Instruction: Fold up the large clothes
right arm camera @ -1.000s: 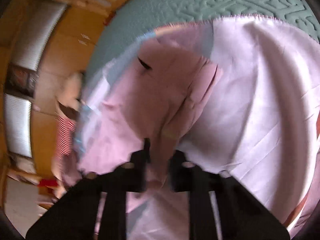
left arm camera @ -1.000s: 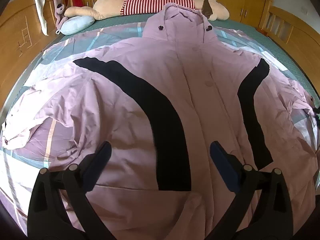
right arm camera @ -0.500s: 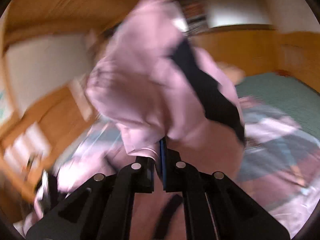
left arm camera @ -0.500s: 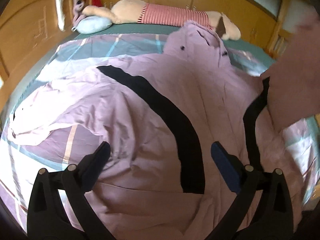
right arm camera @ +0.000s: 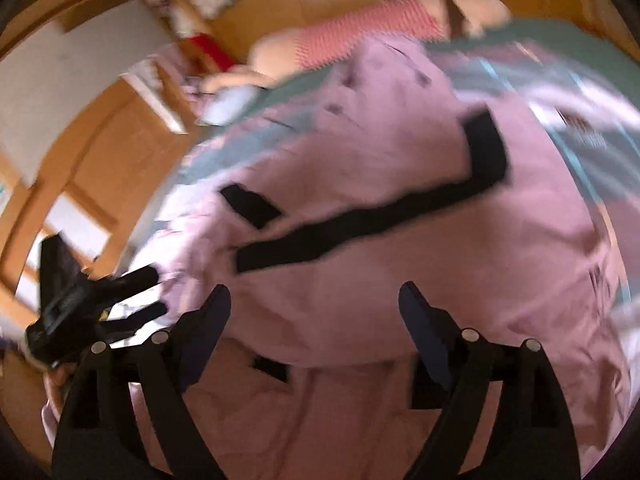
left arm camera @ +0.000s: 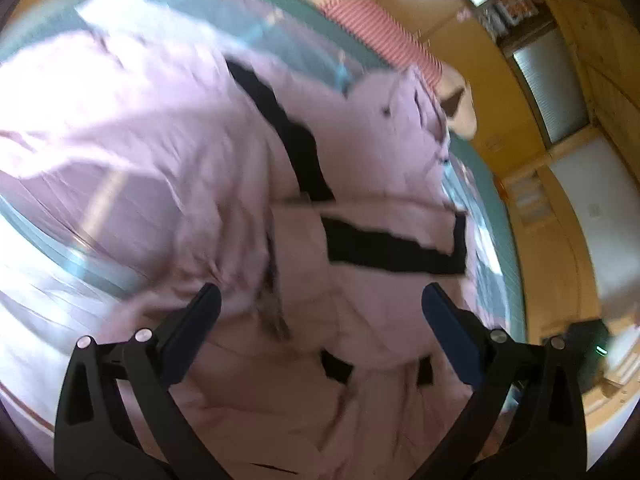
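We see a lilac quilted jacket [left arm camera: 248, 184] with black curved stripes, one sleeve folded across its front, on the bed [left arm camera: 476, 160], left gripper [left arm camera: 320, 312] and right gripper [right arm camera: 314, 308] jaws apart, empty, above its crumpled hem.

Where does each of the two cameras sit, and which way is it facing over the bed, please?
Left wrist: on the left gripper, looking along its open fingers across the pink jacket toward the striped plush toy and the wooden cabinets.
Right wrist: on the right gripper, also open, facing down over the jacket's folded-over sleeve toward the plush toy; the left gripper shows at its left edge.
Shared: the jacket with its black stripes, the plush toy and the bed.
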`<action>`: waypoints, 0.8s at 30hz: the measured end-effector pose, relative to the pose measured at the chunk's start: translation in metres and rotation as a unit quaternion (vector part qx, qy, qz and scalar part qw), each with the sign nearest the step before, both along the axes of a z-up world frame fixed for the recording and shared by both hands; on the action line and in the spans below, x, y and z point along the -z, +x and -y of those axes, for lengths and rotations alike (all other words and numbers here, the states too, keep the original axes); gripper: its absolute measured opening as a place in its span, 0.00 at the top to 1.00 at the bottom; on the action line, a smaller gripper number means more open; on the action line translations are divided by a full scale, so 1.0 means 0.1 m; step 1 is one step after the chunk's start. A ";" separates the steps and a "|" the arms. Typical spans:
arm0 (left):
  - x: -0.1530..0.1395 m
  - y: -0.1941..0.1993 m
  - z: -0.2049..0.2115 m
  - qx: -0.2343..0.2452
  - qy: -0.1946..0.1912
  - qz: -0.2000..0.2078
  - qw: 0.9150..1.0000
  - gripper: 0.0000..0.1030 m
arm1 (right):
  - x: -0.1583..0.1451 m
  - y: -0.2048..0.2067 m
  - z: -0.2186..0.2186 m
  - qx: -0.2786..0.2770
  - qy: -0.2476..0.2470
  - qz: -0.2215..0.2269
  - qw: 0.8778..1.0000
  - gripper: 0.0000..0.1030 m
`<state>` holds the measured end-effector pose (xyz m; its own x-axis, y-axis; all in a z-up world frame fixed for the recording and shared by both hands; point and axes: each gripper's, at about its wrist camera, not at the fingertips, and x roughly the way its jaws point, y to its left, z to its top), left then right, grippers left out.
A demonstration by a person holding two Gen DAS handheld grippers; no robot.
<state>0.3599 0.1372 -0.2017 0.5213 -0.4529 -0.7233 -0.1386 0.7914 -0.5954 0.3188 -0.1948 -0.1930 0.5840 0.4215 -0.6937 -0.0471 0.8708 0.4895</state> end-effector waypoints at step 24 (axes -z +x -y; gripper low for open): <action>0.44 0.37 0.56 0.083 0.101 0.009 0.991 0.58 | 0.52 -0.19 1.14 0.085 0.137 -0.097 0.982 0.17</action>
